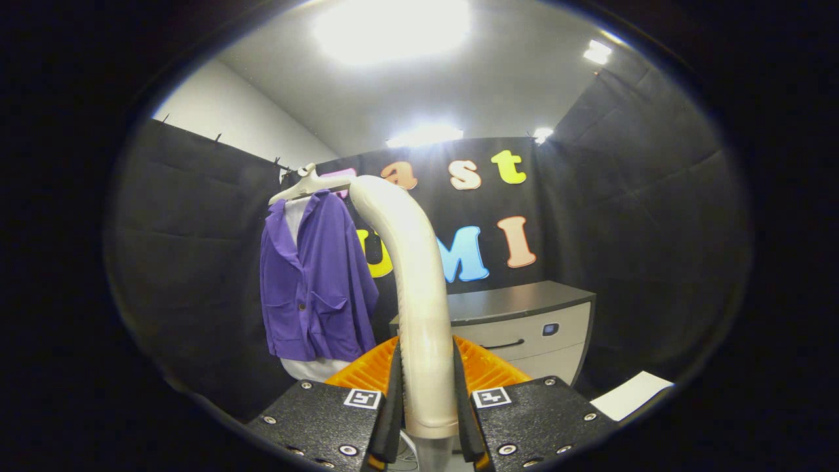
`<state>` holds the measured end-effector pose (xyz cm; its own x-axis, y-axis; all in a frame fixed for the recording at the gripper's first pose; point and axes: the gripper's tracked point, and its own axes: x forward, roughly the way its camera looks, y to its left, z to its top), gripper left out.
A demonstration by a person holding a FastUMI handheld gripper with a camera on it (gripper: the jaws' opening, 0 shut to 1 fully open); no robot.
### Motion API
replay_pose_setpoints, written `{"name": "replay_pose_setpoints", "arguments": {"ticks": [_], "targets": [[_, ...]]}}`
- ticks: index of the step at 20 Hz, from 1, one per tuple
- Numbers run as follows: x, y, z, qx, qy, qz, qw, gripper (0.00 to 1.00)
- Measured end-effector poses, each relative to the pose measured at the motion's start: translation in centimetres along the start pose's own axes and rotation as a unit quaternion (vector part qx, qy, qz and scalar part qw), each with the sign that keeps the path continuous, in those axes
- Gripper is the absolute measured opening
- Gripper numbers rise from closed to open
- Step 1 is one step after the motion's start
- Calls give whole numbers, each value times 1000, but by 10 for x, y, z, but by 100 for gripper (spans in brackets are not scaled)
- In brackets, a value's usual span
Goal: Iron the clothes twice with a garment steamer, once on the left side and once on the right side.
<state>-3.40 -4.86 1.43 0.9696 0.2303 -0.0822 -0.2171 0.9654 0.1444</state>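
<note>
Gripper view | gripper (426,400): fingers clamped on steamer handle (419,288); upright, nozzle curving toward purple jacket (314,282) | jacket: on hanger (303,185), beyond fingers, apart from nozzle | advice: likely close in first; keep the clamp firm; stroke one side slowly downward

Grey drawer cabinet (524,324) against booth wall; white sheet (632,395) lying nearby.

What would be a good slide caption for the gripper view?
Gripper shut on garment steamer handle, purple jacket hanging beyond it.
</note>
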Motion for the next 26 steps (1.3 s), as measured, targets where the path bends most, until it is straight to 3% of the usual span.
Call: {"name": "replay_pose_setpoints", "arguments": {"ticks": [5, 8, 19, 26], "targets": [[-21, -39, 12, 12, -25, -45, 999, 36], [-21, -36, 12, 4, -27, -52, 998, 36], [15, 11, 21, -14, -36, -18, 999, 36], [27, 22, 7, -15, -17, -17, 1000, 36]]}}
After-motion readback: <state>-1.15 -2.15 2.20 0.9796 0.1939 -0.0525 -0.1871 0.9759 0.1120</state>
